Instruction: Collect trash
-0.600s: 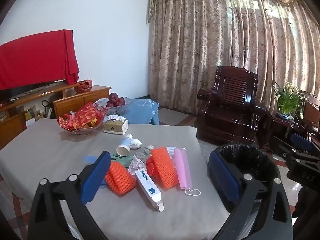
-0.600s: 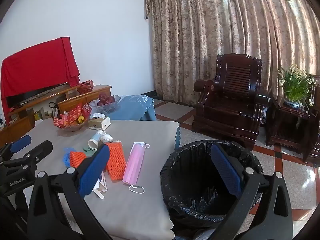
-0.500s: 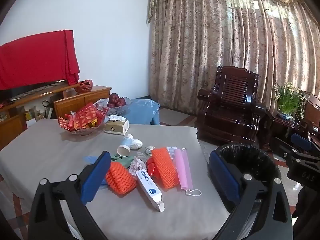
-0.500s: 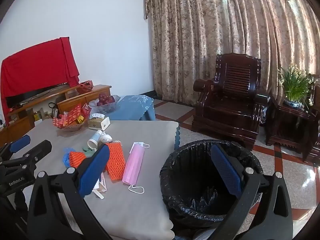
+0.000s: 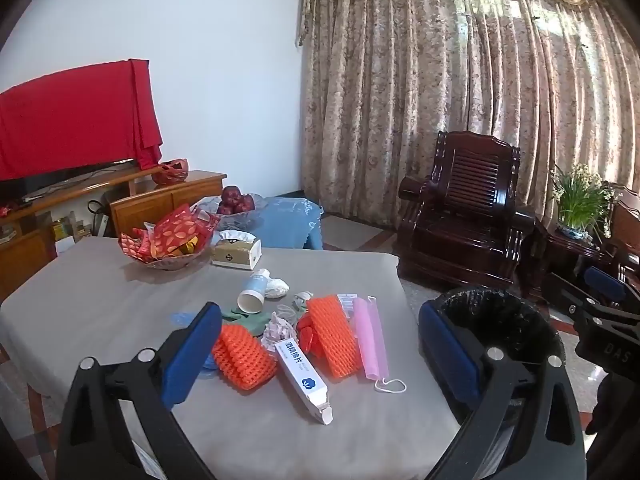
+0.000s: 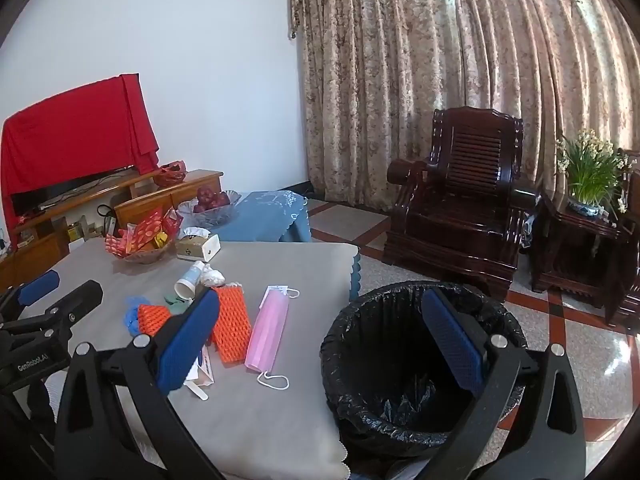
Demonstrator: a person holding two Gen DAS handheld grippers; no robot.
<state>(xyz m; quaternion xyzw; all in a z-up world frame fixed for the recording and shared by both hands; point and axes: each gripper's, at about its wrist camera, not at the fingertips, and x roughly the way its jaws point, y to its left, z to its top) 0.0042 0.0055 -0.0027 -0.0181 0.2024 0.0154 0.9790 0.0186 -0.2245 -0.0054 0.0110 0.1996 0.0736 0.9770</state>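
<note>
1. The table (image 5: 100,300) carried the litter; beside it stood the black-lined bin (image 6: 400,344).
2. Both hand-held grippers, left (image 5: 320,352) and right (image 6: 320,344), hovered, jaws apart, empty.
3. Nothing looked collected; the pink mask (image 6: 268,328) seemed the nearest first pick.

On the table (image 5: 100,292) we count two orange foam nets, one near left (image 5: 243,360) and one right of it (image 5: 333,336), one pink face mask (image 5: 371,336), one white carton (image 5: 305,376), one tipped paper cup (image 5: 253,295) and one tissue box (image 5: 237,254) farther back. We count two bowls at the far left: one of red packets (image 5: 170,242), one of fruit (image 5: 235,206). One black-lined bin (image 6: 420,360) stands right.
</note>
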